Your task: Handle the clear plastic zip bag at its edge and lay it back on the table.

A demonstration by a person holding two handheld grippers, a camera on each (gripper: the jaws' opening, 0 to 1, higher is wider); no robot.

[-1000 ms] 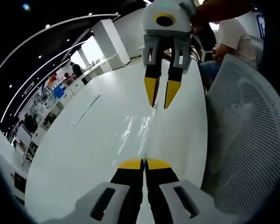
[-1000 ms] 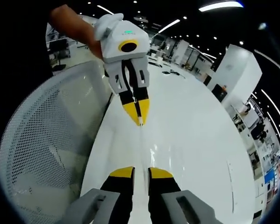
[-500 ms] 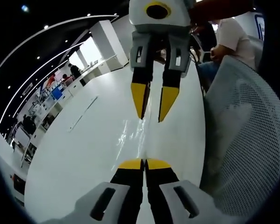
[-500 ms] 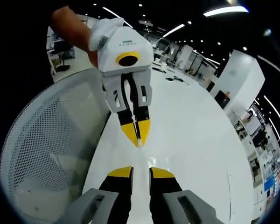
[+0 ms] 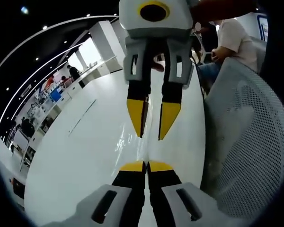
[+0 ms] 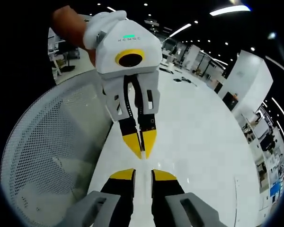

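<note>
While left gripper (image 5: 146, 166) stays clamped, right gripper (image 6: 142, 174) nearer, bag (image 5: 132, 137) flat.

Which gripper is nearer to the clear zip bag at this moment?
Left. The left gripper has its jaws shut, apparently pinching the edge of the clear zip bag, seen only as faint glints. The right gripper faces it, jaws open, not gripping the bag.

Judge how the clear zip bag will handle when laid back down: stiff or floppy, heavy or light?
Probably floppy: the clear zip bag reads as thin wavy glints over the table. Likely very light, since the shut left gripper seems to hold it by one edge. Possibly slippery; the right gripper is open.
</note>
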